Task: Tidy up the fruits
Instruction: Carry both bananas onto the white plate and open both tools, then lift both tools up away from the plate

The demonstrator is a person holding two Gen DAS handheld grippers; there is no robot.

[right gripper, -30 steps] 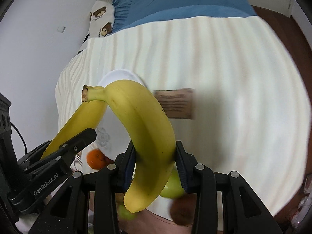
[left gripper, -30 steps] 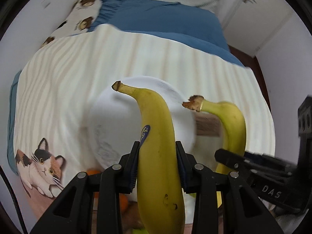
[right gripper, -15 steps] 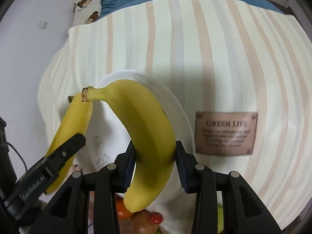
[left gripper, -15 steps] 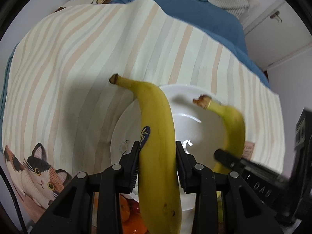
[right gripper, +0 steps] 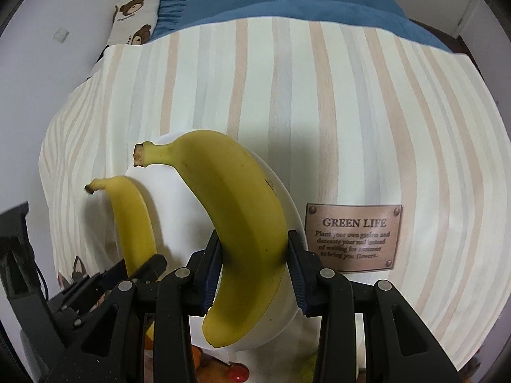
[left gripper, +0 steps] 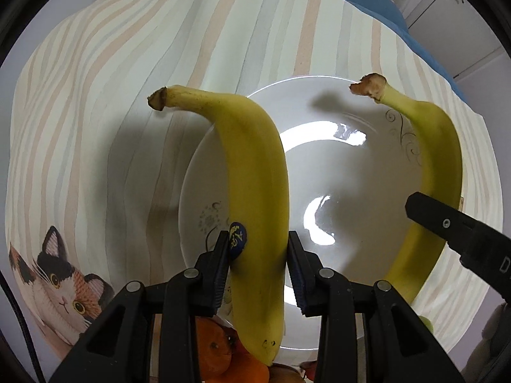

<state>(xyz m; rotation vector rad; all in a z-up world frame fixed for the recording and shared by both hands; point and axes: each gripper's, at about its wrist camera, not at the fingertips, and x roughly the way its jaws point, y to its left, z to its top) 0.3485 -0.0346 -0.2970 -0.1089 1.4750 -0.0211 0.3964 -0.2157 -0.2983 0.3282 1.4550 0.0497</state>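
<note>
Tongs (left gripper: 258, 268) (right gripper: 254, 265) each clamping a banana (left gripper: 255, 191) (right gripper: 242, 223)

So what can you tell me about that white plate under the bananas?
The white plate is round, glossy and shallow, ceramic by its look, with bright glare in its well and a thin dark scroll motif on its rim. It sits flat on the striped cloth and looks empty. Two bananas, each held in a gripper, hang over it; whether either touches it is unclear.
</note>
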